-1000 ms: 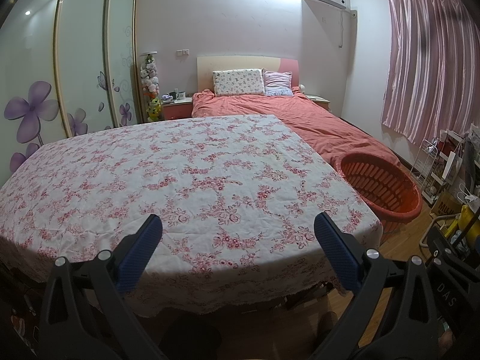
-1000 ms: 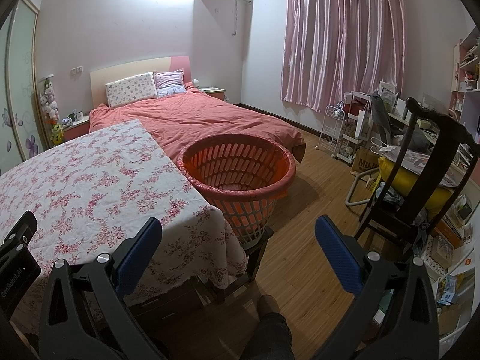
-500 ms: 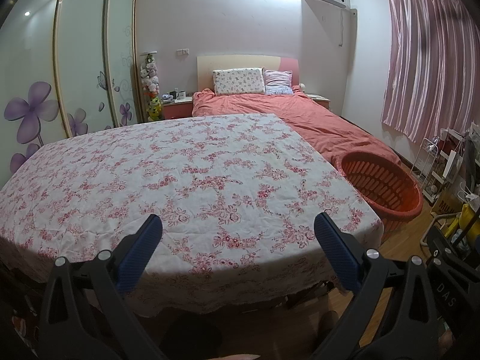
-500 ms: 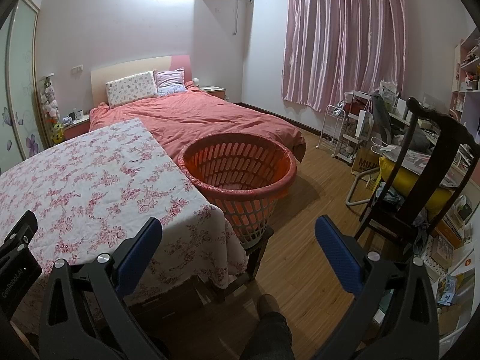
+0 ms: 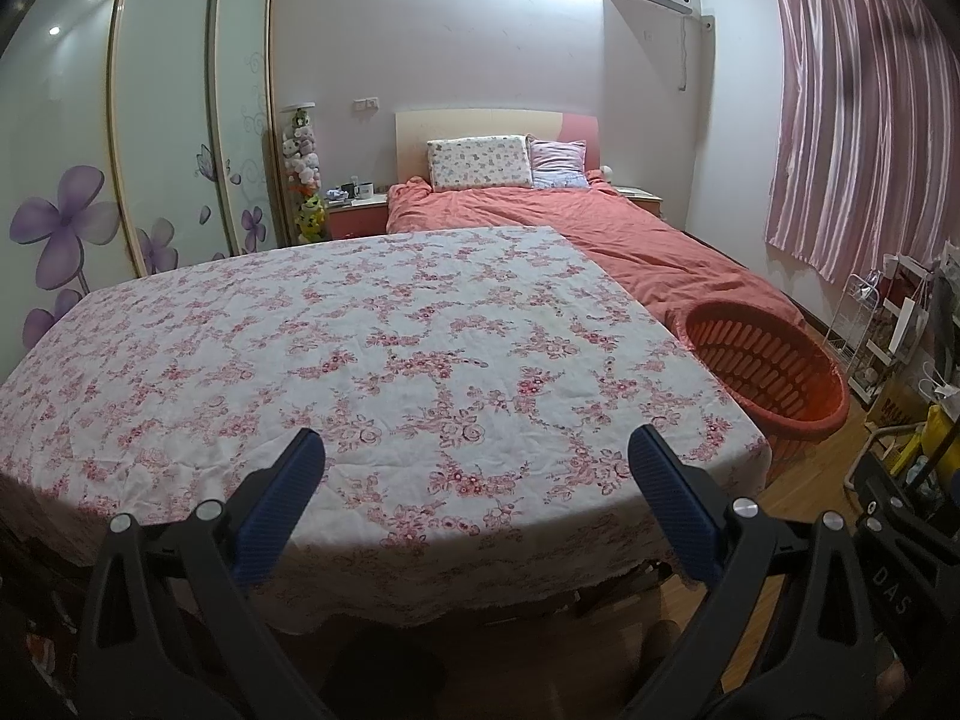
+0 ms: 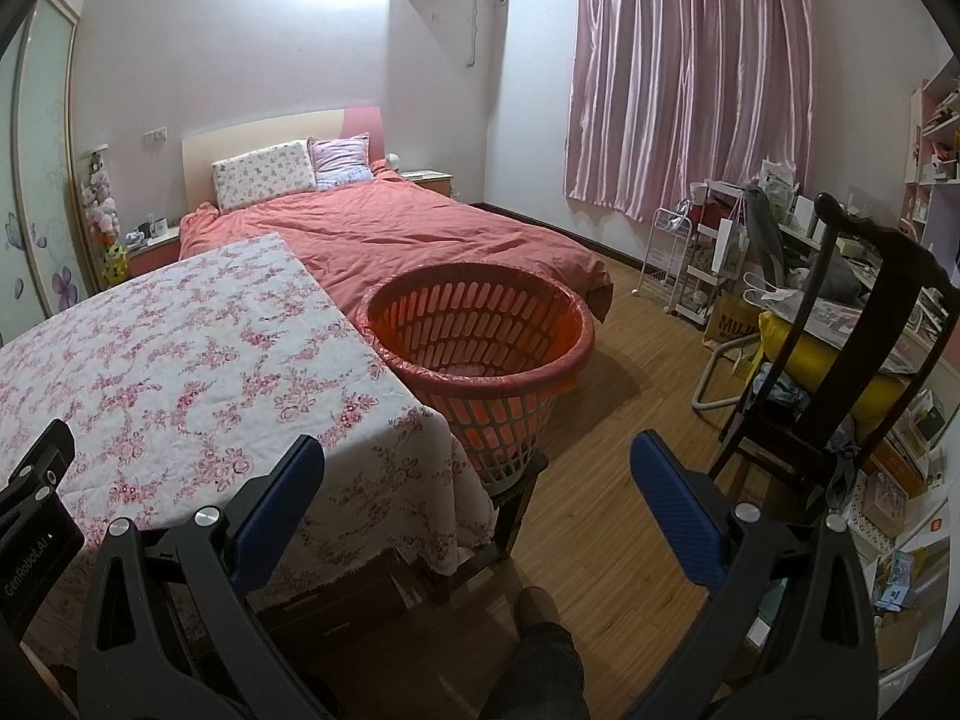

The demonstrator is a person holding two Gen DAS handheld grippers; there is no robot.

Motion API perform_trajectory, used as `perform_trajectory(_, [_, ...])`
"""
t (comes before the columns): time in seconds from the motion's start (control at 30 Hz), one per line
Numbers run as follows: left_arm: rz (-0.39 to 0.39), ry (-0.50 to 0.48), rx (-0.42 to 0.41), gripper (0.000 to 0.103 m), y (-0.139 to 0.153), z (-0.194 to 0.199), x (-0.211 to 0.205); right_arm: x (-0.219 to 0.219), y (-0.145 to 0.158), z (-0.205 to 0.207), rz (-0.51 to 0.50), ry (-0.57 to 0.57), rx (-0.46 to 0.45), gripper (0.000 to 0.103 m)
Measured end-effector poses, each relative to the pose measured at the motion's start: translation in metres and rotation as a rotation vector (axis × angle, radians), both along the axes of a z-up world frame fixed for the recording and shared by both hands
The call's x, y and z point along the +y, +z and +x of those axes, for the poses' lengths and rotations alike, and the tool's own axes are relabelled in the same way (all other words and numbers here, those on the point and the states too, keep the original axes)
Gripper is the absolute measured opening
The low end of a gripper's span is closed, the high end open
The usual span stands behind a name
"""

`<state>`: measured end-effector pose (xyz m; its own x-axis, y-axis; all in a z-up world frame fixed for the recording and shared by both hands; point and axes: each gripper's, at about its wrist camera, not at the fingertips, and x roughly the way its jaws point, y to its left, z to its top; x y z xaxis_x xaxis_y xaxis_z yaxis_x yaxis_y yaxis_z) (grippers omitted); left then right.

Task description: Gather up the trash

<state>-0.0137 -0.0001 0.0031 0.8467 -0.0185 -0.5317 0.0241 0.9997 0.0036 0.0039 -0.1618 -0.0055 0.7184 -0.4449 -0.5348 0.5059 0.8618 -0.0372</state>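
Observation:
An orange slatted basket [image 6: 480,348] with a plastic liner stands on a dark stool at the right end of the table; it also shows in the left wrist view [image 5: 762,372]. Something pale lies at its bottom. The table [image 5: 336,348] carries a pink floral cloth with no loose items visible on it. My left gripper [image 5: 477,468] is open and empty over the table's near edge. My right gripper [image 6: 477,468] is open and empty, held above the floor near the table's right corner, short of the basket.
A bed with an orange cover [image 6: 420,240] lies behind the table and basket. A dark wooden chair [image 6: 840,360] with a yellow cushion, a wire rack [image 6: 672,258] and cluttered shelves stand at the right. A wardrobe [image 5: 120,150] lines the left wall.
Both grippers have drifted back slightly from the table; the view shifts a little. Both stay open and empty.

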Motion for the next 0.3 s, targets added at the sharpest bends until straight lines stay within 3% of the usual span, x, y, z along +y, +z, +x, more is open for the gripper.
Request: perform_trajectory(0.3, [0.000,-0.001,0.000,0.099,0.0001,-0.0002,-0.0002,-0.0001,0.0002,0.0003,0.000,0.000,0.000,0.101])
